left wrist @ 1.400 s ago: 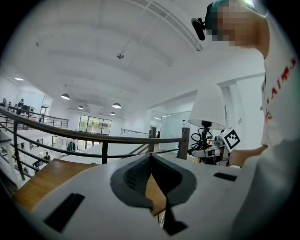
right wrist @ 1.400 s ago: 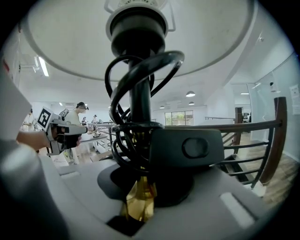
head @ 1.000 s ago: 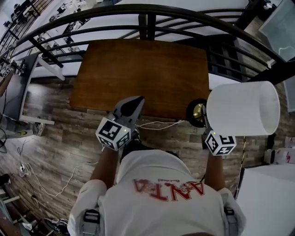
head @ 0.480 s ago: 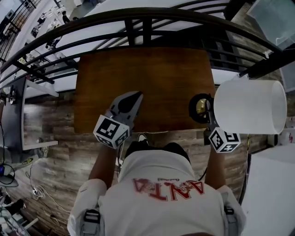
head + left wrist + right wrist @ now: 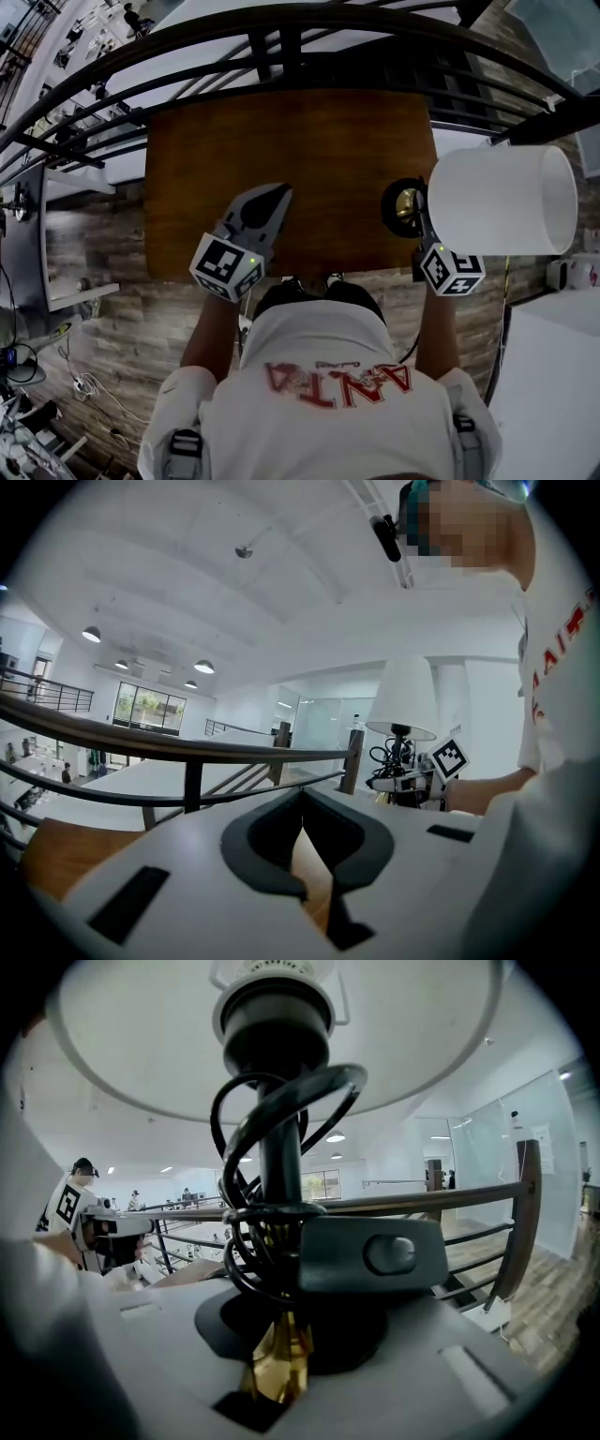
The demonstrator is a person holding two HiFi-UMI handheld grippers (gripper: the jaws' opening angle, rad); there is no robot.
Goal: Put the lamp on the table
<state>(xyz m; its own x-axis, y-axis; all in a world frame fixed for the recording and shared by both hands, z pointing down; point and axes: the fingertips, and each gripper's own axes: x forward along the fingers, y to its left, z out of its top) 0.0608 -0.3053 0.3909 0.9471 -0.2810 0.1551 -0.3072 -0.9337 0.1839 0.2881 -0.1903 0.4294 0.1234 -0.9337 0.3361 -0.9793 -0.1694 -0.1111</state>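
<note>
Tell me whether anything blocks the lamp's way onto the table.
Nothing visible does. The lamp, clamped in the right gripper, hangs at the right edge of the wooden table, whose top looks bare. The left gripper hovers over its near left part, well clear of the lamp.

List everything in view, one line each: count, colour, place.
table: one, brown, centre, in front of the person
railing: one, black, beyond the table
floor: one, grey-brown planks, around the table
lamp: one, white shade, black-and-gold base, at the table's right edge
cord: one, black, coiled round the lamp's stem
shirt: one, white, bottom centre
left gripper: one, grey, shut and empty, over the table's near edge
right gripper: one, grey, shut on the lamp's stem
</note>
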